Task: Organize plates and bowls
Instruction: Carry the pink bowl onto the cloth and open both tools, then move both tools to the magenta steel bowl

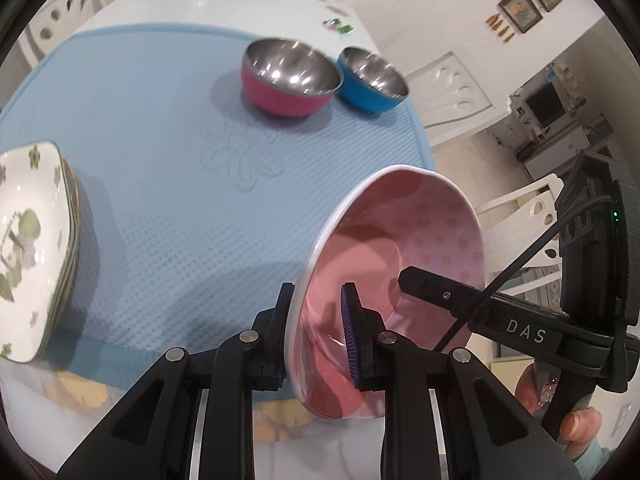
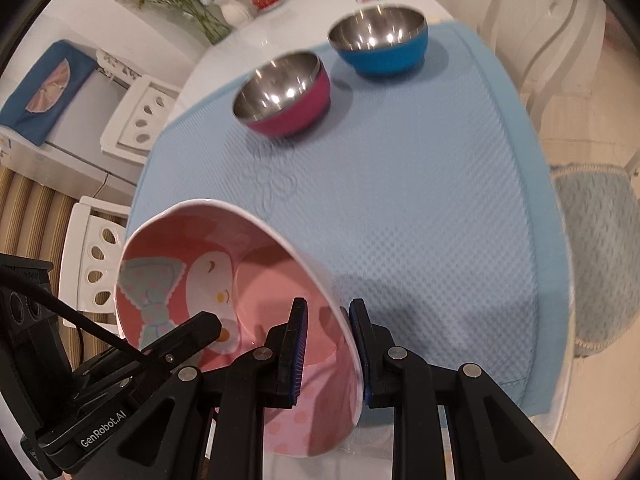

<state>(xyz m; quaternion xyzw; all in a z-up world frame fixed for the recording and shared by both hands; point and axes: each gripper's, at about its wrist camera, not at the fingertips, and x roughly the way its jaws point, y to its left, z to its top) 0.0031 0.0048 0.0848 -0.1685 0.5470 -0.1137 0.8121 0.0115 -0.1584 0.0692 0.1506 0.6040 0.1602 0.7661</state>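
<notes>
Pink bowl (image 1: 400,264) hangs tilted on edge above the near part of the blue mat (image 1: 160,160), carried between both hands: the left tool (image 1: 320,340) is clamped on one side of its rim, the right tool (image 2: 328,344) clamped on the opposite side, one pad inside and one outside each. Its mouth faces toward the left of the desk (image 1: 240,4). Ahead of both tools, at the mat's far side, stand a magenta steel bowl (image 1: 290,76) and a blue steel bowl (image 1: 370,80), just beside each other; the floral plate stack (image 1: 32,248) lies off to the left, nearer the left hand.
</notes>
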